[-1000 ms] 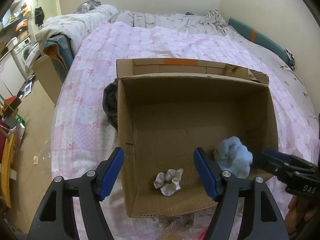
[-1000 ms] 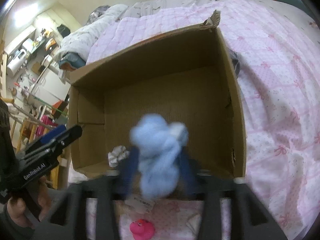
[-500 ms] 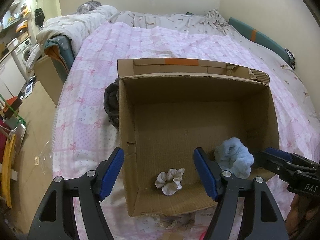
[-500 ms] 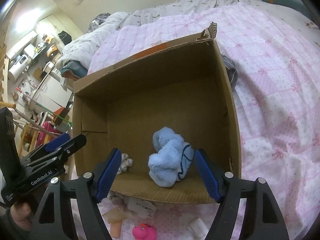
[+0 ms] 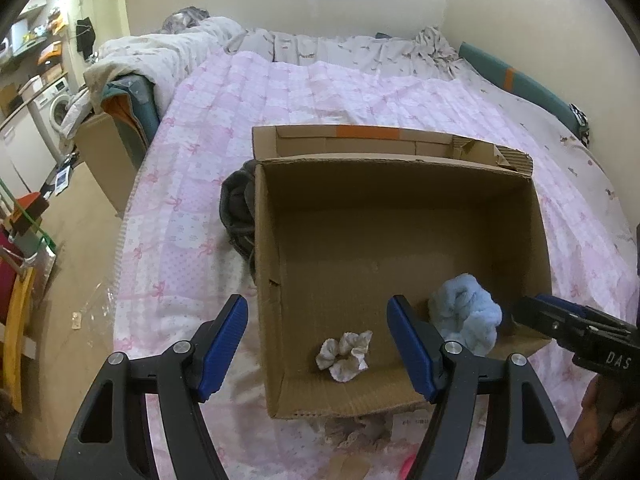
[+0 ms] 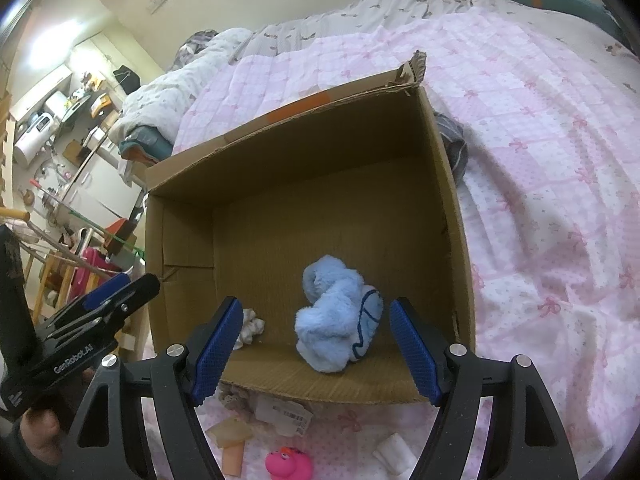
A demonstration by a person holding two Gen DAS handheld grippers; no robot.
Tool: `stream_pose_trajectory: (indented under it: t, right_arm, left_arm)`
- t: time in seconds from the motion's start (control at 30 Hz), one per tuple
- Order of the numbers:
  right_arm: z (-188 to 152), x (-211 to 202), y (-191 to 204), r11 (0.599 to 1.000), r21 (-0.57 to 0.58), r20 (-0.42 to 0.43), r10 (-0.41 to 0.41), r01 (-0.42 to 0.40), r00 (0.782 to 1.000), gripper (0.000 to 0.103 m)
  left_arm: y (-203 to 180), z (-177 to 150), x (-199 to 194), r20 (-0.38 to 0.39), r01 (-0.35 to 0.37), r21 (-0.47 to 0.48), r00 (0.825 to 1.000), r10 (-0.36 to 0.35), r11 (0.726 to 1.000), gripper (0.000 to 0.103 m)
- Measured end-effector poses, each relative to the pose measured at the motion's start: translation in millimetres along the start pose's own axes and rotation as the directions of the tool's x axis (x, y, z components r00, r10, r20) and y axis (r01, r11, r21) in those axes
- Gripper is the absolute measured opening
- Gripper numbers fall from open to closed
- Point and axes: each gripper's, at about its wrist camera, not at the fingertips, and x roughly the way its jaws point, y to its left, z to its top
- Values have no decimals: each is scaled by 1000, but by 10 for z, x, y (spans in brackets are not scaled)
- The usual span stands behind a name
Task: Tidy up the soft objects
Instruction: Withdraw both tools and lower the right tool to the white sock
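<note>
A brown cardboard box (image 5: 400, 216) sits open-topped on a bed covered by a pink checked quilt (image 5: 224, 128), and everything here is placed relative to that box. On the box floor, close to its near wall and toward the right side, lies a crumpled light-blue fluffy cloth (image 6: 338, 316) with a dark blue line on one fold. Also on the floor near the same wall, to the left of the blue cloth and apart from it, lies a small bunched white cloth (image 5: 346, 354).

The left tongs (image 5: 318, 346) are spread wide and hold nothing; they hover over the box's near-left corner, one blue pad outside the left wall and the other above the interior. The right tongs (image 6: 316, 356) are likewise spread wide and empty, poised above the near wall, with the blue cloth seen between the two pads but touching neither.

A dark grey garment (image 5: 238, 208) is bunched against the outside of the left wall. On the quilt just in front of the near wall lie a pink rubber duck (image 6: 290, 462), a white tag with print (image 6: 282, 416) and a small white folded piece (image 6: 394, 452).
</note>
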Motion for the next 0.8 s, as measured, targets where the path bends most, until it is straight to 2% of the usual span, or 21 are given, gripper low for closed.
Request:
stream_pose_trajectory:
  t: [0.23, 0.53, 0.8]
  right_arm:
    - [-58, -121, -28, 1000, 12, 9, -5, 5, 1000, 80]
    - [-166, -293, -29, 1000, 2, 23, -14, 14, 1000, 80]
    - [-338, -402, -12, 1000, 4, 16, -14, 14, 1000, 80]
  left_arm:
    - [122, -42, -221, 15, -6, -5, 1000, 6, 1000, 70]
    - [320, -281, -375, -15, -34, -57, 999, 33, 998, 70]
    - [319, -522, -449, -53, -50, -73, 998, 46, 996, 70]
